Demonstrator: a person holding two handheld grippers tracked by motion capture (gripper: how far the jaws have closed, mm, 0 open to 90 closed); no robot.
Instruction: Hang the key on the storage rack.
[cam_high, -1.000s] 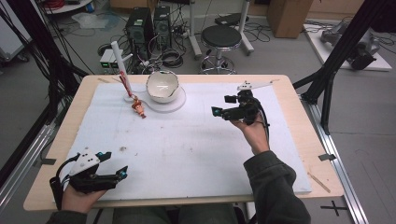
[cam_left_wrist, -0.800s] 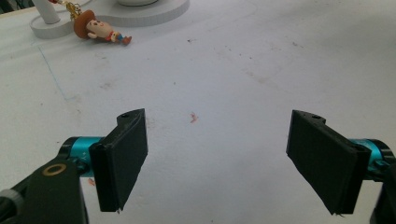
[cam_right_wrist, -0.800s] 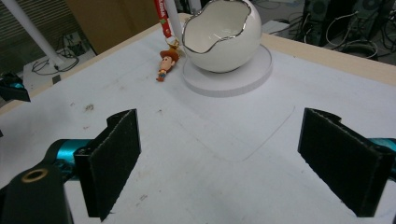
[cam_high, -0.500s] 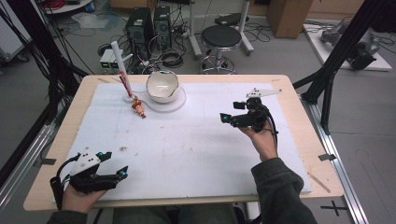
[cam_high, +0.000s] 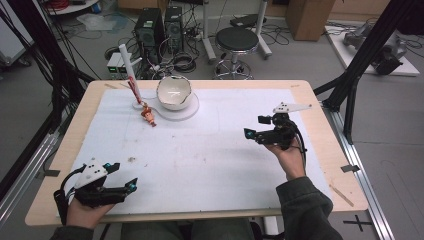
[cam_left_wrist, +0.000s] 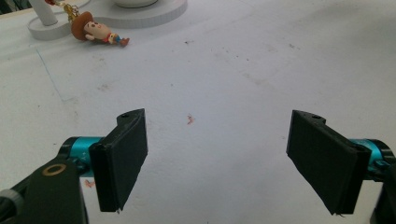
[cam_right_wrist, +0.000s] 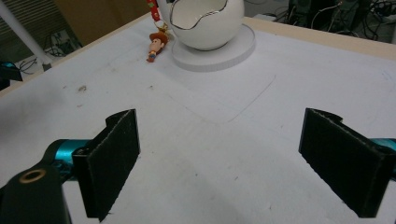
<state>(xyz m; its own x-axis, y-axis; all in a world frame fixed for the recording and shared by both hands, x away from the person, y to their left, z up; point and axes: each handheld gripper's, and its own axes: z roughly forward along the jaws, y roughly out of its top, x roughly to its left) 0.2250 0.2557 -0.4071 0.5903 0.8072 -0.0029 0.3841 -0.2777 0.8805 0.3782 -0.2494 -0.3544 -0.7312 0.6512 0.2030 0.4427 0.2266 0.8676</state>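
While the left tool (cam_high: 121, 176) rests at the near left corner of the table (cam_high: 320, 107), its jaws spread wide and empty, the right tool (cam_high: 257, 126) hovers farther off on the right — likewise released. Well beyond both, a small cowboy figure (cam_high: 148, 115) lies just beside the white bowl (cam_high: 173, 92) on its stand.

From my left gripper (cam_left_wrist: 217, 163) I look along two black jaws standing wide apart with nothing between them, above the white table cover (cam_left_wrist: 261, 70). A small red mark (cam_left_wrist: 190, 119) sits on the cover just beyond the gap. Far off to the left lies a little cowboy figure (cam_left_wrist: 95, 31) on its side, just beside a white stand base (cam_left_wrist: 149, 11).
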